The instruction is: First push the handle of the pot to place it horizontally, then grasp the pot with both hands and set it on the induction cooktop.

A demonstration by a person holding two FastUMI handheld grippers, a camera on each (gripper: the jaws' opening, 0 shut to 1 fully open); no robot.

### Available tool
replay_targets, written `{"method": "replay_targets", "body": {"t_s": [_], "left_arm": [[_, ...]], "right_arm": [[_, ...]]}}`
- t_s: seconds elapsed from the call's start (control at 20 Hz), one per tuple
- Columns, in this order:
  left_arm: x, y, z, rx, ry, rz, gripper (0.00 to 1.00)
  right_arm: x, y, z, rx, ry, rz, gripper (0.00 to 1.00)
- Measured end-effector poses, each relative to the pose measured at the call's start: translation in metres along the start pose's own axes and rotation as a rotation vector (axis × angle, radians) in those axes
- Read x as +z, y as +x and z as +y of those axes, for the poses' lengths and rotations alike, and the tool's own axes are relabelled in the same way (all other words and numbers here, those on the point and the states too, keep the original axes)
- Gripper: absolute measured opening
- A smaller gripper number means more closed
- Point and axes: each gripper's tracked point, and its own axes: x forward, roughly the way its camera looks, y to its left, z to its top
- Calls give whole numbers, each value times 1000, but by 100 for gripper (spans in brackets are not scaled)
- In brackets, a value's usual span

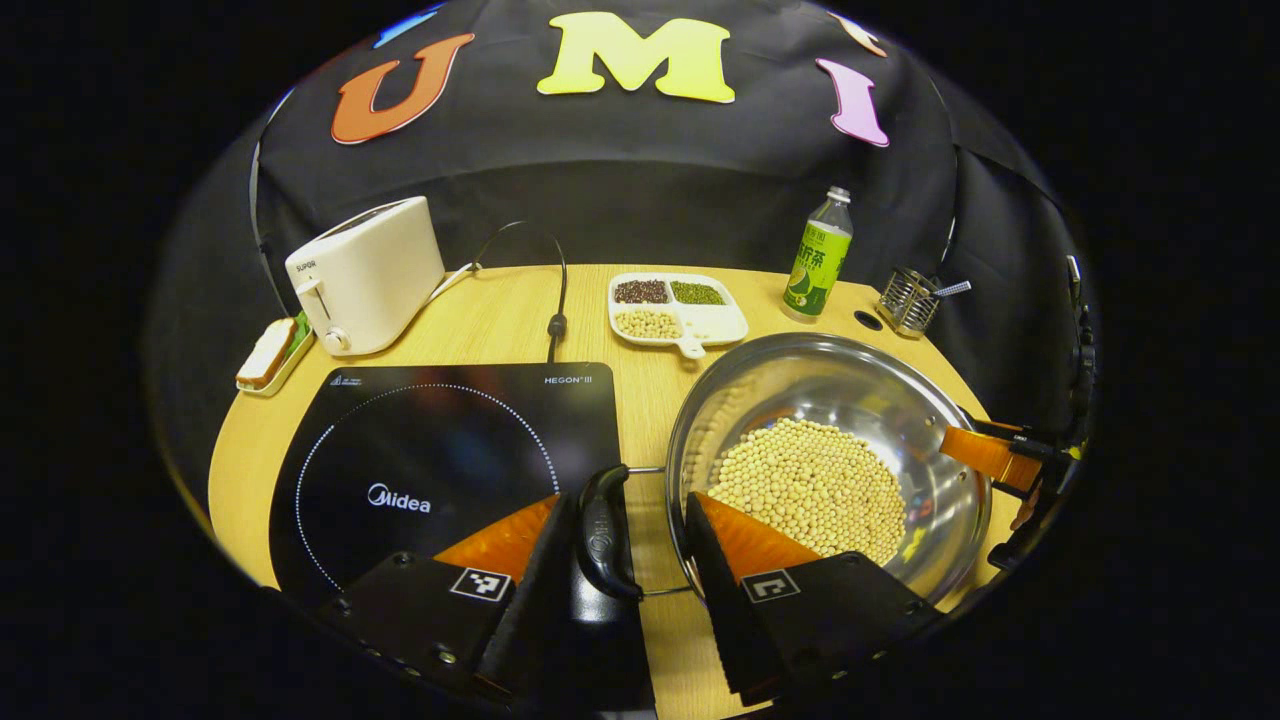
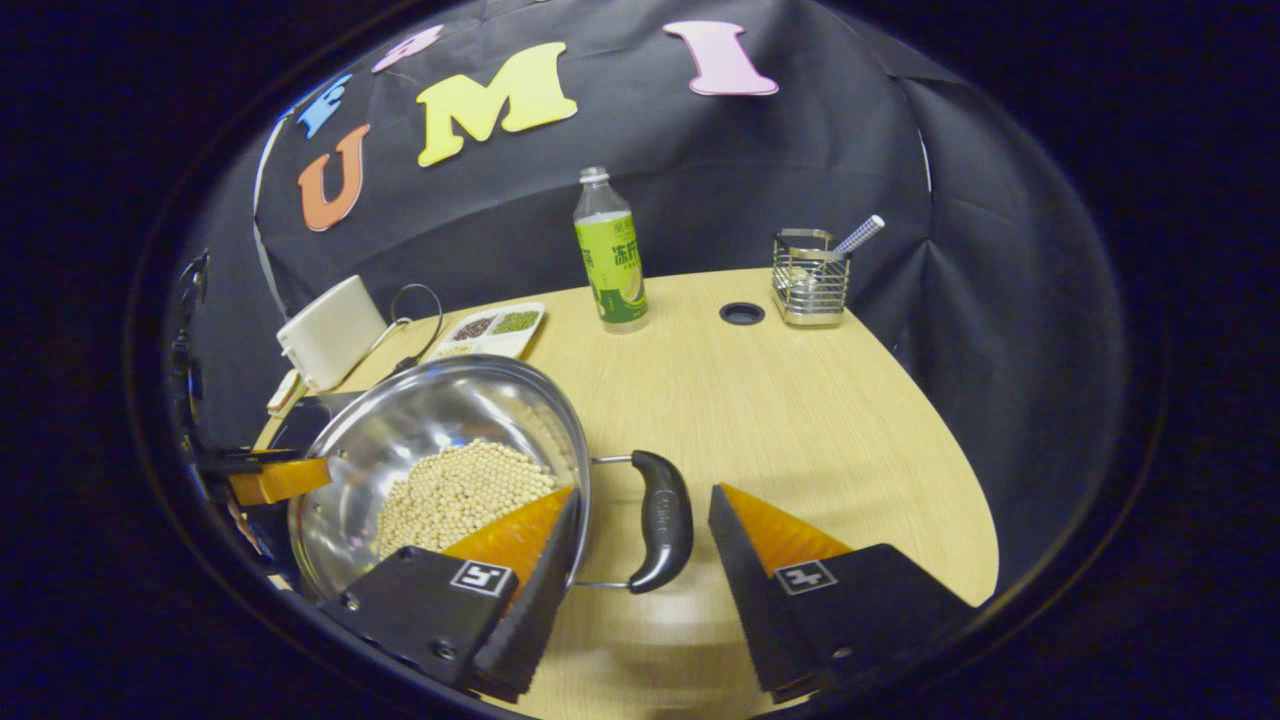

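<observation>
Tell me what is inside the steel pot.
The pot holds a heap of pale soybeans. The beans cover most of its bottom; the left gripper hides the near edge.

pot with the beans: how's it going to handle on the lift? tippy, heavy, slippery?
Probably heavy for its size: the pot holds a broad heap of soybeans. The loose beans would likely slide if it tilts, so lift both sides evenly. Its loop handle sits on thin wire arms and looks smooth and rounded, so it may swing or slip between the fingers.
</observation>
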Motion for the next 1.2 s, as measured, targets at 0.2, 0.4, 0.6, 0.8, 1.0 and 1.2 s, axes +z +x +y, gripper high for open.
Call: {"method": "replay_targets", "body": {"t_s": [0.2, 0.4, 0.6, 0.8, 1.0, 1.2], "left_arm": [[0, 0, 2, -11, 14, -3, 59], [-4, -8, -3, -4, 45, 15, 54], [-5, -26, -16, -29, 49, 3, 54], [15, -53, -23, -50, 60, -56, 54], [50, -87, -19, -61, 87, -131, 54], [81, -110, 7, -47, 72, -169, 54]], "right_arm": [[-3, -3, -1, -26, -1, 24, 64], [-13, -18, -3, -46, 17, 72, 60], [-11, -45, -9, -63, 16, 65, 60], [5, -79, -6, -71, 32, 41, 60], [41, -111, 11, -65, 25, -6, 61], [71, -122, 46, -36, 27, -7, 60]]}}
